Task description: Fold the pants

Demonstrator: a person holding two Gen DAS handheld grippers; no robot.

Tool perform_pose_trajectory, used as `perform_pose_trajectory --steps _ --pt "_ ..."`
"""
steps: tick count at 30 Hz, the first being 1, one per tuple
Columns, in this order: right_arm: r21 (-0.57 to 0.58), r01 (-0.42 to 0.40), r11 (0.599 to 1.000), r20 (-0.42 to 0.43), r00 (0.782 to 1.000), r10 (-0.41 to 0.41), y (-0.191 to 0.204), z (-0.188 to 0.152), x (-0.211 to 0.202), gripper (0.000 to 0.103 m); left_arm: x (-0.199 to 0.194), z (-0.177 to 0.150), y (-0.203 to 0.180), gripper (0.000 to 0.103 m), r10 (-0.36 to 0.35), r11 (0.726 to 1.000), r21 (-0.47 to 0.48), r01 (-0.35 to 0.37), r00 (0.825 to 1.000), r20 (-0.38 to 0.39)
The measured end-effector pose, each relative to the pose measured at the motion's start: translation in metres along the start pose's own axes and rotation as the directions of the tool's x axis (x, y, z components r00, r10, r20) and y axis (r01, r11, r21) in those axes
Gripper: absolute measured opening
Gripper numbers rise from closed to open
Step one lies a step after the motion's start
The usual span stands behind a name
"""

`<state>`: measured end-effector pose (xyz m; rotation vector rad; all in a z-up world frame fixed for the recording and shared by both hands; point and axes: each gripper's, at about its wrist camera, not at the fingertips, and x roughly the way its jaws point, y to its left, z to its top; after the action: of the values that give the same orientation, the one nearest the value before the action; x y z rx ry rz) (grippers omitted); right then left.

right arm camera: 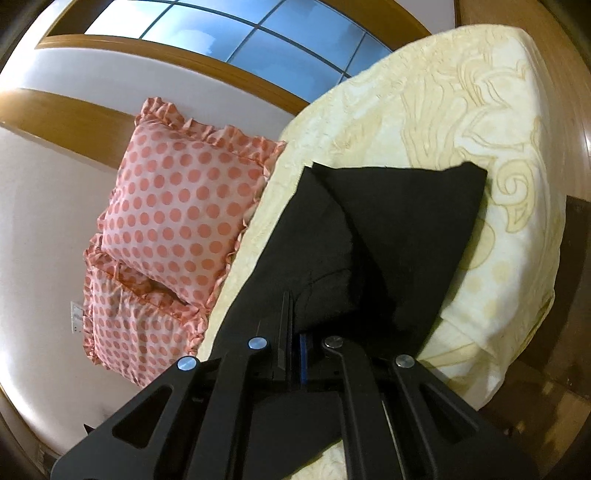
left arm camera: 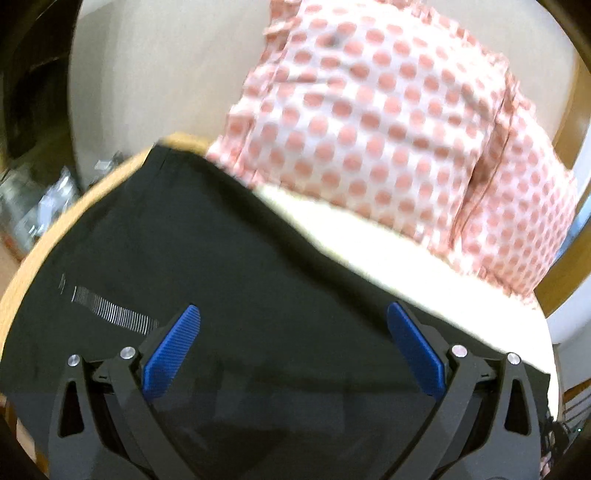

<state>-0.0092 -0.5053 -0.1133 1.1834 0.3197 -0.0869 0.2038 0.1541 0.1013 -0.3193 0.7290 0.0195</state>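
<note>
The black pants (left arm camera: 236,258) lie spread on the cream bed cover (left arm camera: 369,236), filling the lower part of the left wrist view. My left gripper (left arm camera: 293,317) is open just above the cloth, its blue pads (left arm camera: 173,350) wide apart and empty. In the right wrist view the pants (right arm camera: 388,236) rise from the bed cover (right arm camera: 461,110), partly folded over, with a corner at the far right. My right gripper (right arm camera: 295,332) is shut on the near edge of the pants and holds it lifted.
Two pink polka-dot pillows (right arm camera: 177,206) lean against the white wall at the bed's head, also large in the left wrist view (left arm camera: 388,122). A wooden bed frame (left arm camera: 44,236) edges the mattress. A window (right arm camera: 240,33) is above. Clutter lies on the floor at the left.
</note>
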Motion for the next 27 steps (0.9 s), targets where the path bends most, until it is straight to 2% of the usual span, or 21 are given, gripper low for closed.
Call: perform_pose_trajectory --steps 1,2,5,8,9,11,13,14,15,16,17,18,19,21,23,27 --pt "-0.004 0.003 1.000 -0.003 1.000 -0.003 0.000 0.001 0.000 0.002 0.006 0.009 0.002 0.101 -0.015 1.000 -0.009 0.015 1.000 0.011" --pt "-0.010 0.004 1.000 -0.004 1.000 -0.004 0.001 0.000 0.000 0.002 0.019 0.021 0.005 0.101 0.002 0.999 -0.034 -0.002 1.000 -0.010" --pt "-0.027 0.005 1.000 0.000 1.000 -0.005 0.004 0.001 0.000 0.002 0.059 0.049 0.015 0.101 0.027 0.994 -0.099 -0.037 0.995 -0.100" --pt "-0.026 0.002 1.000 -0.002 1.000 -0.002 0.005 0.002 0.000 0.002 0.110 0.071 0.031 0.099 0.072 0.979 -0.176 -0.106 0.979 -0.189" --pt "-0.027 0.002 1.000 -0.003 1.000 -0.002 0.005 0.003 0.000 0.002 0.119 0.073 0.037 0.091 0.079 0.974 -0.194 -0.118 0.976 -0.201" --pt "-0.036 0.004 0.999 -0.002 1.000 -0.004 0.007 0.003 0.000 0.002 0.142 0.081 0.050 0.085 0.079 0.958 -0.252 -0.140 0.968 -0.238" --pt "-0.041 0.006 0.999 -0.005 1.000 -0.006 0.008 0.004 0.000 0.002 0.154 0.084 0.059 0.072 0.070 0.943 -0.300 -0.147 0.965 -0.254" --pt "-0.044 0.009 0.999 -0.007 1.000 -0.009 0.009 0.005 0.001 0.002 0.159 0.085 0.063 0.069 0.067 0.935 -0.320 -0.152 0.963 -0.260" --pt "-0.045 0.011 0.999 -0.008 1.000 -0.011 0.009 0.006 0.002 0.002 0.165 0.087 0.069 0.060 0.069 0.926 -0.342 -0.161 0.961 -0.267" --pt "-0.047 0.013 0.999 -0.010 1.000 -0.013 0.009 0.006 0.003 0.002 0.167 0.086 0.073 0.049 0.070 0.920 -0.356 -0.167 0.961 -0.269" --pt "-0.050 0.015 0.999 -0.011 1.000 -0.015 0.009 0.007 0.004 0.002 0.169 0.086 0.077 0.042 0.066 0.915 -0.368 -0.166 0.960 -0.271" --pt "-0.053 0.016 0.998 -0.013 1.000 -0.016 0.009 0.008 0.006 0.002 0.170 0.084 0.082 0.025 0.046 0.910 -0.386 -0.153 0.961 -0.272" --pt "-0.056 0.016 0.998 -0.014 1.000 -0.017 0.009 0.009 0.007 0.002 0.168 0.080 0.088 0.018 0.030 0.904 -0.403 -0.139 0.963 -0.267" --pt "-0.064 0.020 0.998 -0.016 1.000 -0.021 0.010 0.011 0.009 0.002 0.157 0.075 0.096 0.010 0.032 0.898 -0.417 -0.140 0.966 -0.256" --pt "-0.069 0.019 0.997 -0.014 1.000 -0.020 0.012 0.013 0.010 0.002 0.144 0.073 0.098 0.009 0.029 0.904 -0.408 -0.128 0.971 -0.239" --pt "-0.124 0.023 0.992 0.006 1.000 -0.022 0.027 0.028 0.014 0.002 0.081 0.061 0.087 0.008 0.055 0.945 -0.309 -0.103 0.985 -0.162"
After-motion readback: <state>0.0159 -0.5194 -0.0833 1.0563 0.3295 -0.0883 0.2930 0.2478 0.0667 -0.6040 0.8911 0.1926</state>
